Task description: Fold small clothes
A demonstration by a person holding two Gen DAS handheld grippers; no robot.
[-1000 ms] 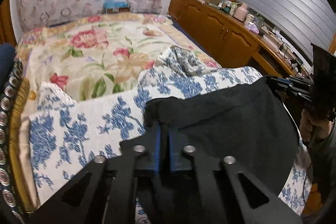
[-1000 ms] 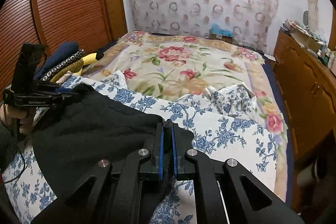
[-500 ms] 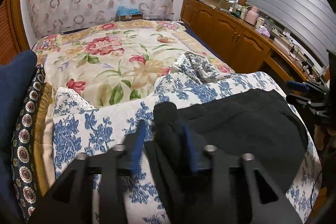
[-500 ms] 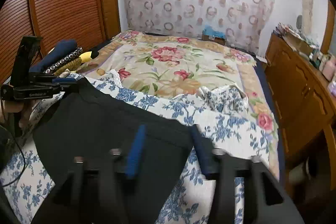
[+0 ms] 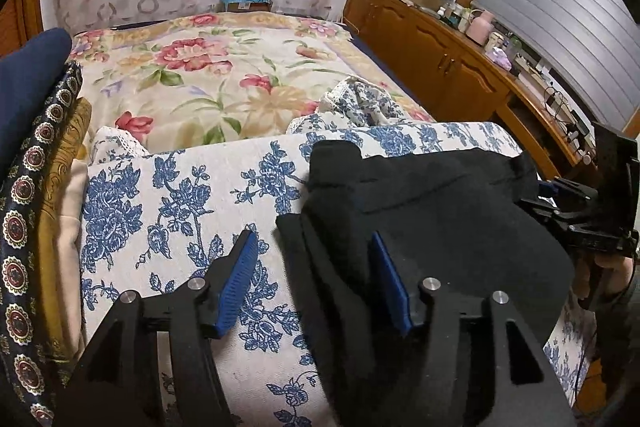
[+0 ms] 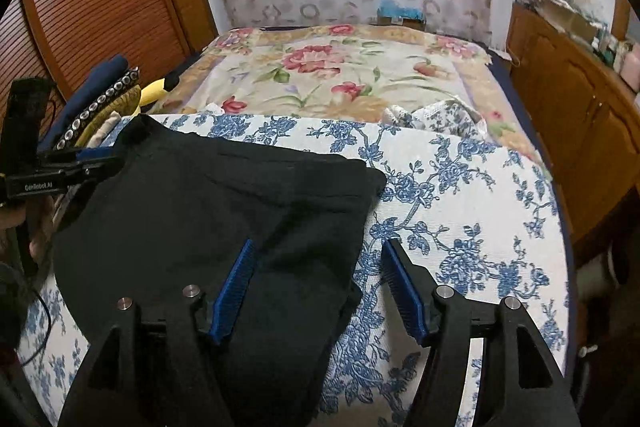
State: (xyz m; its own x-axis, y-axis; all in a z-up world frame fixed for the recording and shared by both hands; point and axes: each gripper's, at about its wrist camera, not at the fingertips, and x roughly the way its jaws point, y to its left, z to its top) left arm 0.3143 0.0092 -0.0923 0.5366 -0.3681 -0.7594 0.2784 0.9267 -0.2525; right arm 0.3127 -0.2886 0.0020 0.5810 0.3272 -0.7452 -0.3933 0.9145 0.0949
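Now both claws are opening: the left gripper (image 5: pixel 312 283) and right gripper (image 6: pixel 320 287) straddle opposite edges of the black garment (image 6: pixel 208 211), unpinched, lying on the blue-floral cloth (image 6: pixel 460 211).

Stacked clothes (image 5: pixel 36 187) crowd the left; floral bedspread (image 5: pixel 224 79) beyond lies open.

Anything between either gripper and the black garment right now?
Nothing visible. The black garment lies flat on the blue-floral cloth; its edges sit between the opening jaws of the left gripper and the right gripper, pads off it.
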